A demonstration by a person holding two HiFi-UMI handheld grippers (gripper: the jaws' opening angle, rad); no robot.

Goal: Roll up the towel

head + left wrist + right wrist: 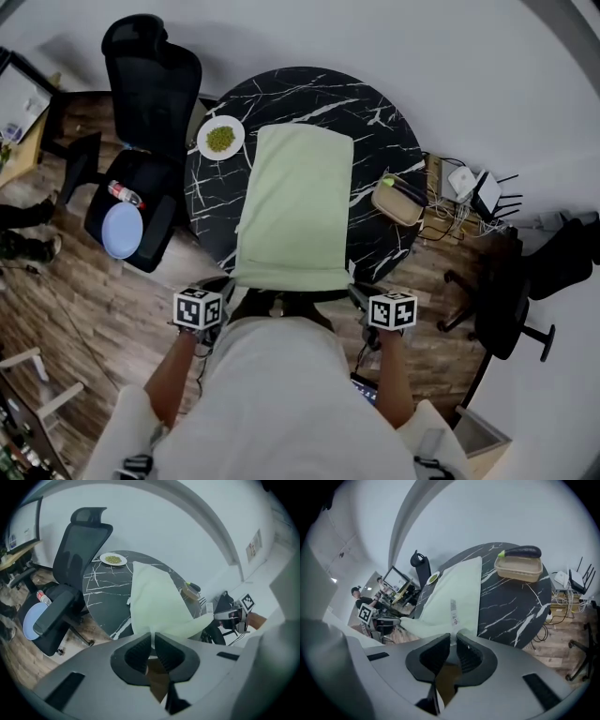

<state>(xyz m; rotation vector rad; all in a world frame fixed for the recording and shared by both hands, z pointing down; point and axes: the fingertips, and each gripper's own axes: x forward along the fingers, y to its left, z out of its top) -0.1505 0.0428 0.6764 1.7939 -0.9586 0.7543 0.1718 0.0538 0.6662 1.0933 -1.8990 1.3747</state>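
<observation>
Towel (pixel 295 206) lies lengthwise across the round table (pixel 375 112), soft, light and floppy; I hold its near corners, left gripper (pixel 153 638) and right gripper (pixel 453 638) each pinched narrow on cloth

Person in a pale shirt (pixel 272 403). Left gripper (pixel 153 643) and right gripper (pixel 453 641) are grey with black ribbed jaws; each carries a white cube (pixel 198 307) printed with black square markers.

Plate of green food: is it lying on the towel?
No, the plate sits on the bare black table, left of the towel.
</observation>
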